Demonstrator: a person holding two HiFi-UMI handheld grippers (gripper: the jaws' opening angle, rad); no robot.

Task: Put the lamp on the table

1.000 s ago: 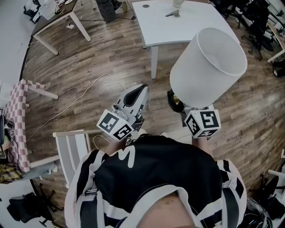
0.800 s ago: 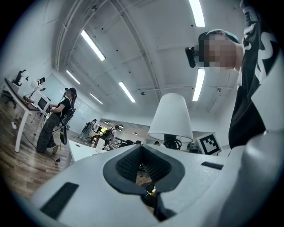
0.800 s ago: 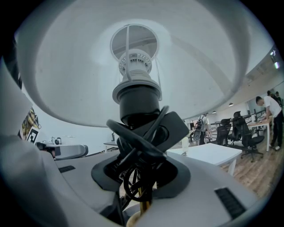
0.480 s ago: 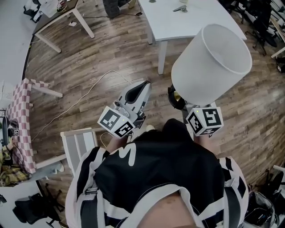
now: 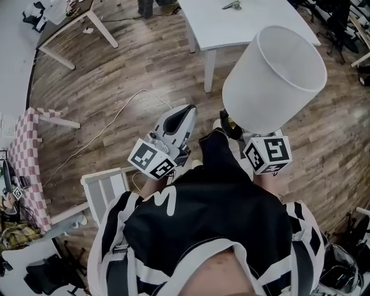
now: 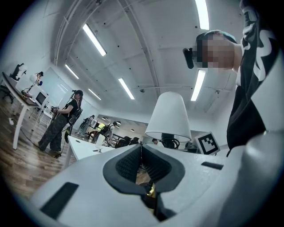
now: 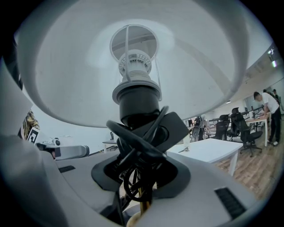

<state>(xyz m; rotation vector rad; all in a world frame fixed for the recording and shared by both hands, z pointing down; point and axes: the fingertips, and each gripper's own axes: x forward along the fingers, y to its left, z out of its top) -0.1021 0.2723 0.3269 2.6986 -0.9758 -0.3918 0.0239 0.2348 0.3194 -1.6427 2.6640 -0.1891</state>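
Note:
My right gripper (image 5: 237, 130) is shut on the lamp, low on its stem, where a black cord (image 7: 137, 153) is wound in loops. The lamp's white shade (image 5: 274, 78) stands tilted above the gripper and hides the jaws in the head view. In the right gripper view the shade (image 7: 66, 75) fills the top, with the black socket (image 7: 138, 104) under it. The left gripper (image 5: 184, 115) hangs beside it at the left, shut with nothing between its pads (image 6: 133, 162). The white table (image 5: 248, 26) stands ahead on the wooden floor.
A small metal object (image 5: 231, 4) lies on the white table. A white cable (image 5: 98, 133) runs across the floor at the left. A white slatted chair (image 5: 104, 188) and a checkered cloth (image 5: 23, 156) are lower left. Another table (image 5: 63, 29) stands upper left, office chairs (image 5: 341, 17) upper right.
The person has stepped forward, one leg now out in front between the grippers. The floor has slid past in the view. Both grippers keep their places and the lamp stays held.

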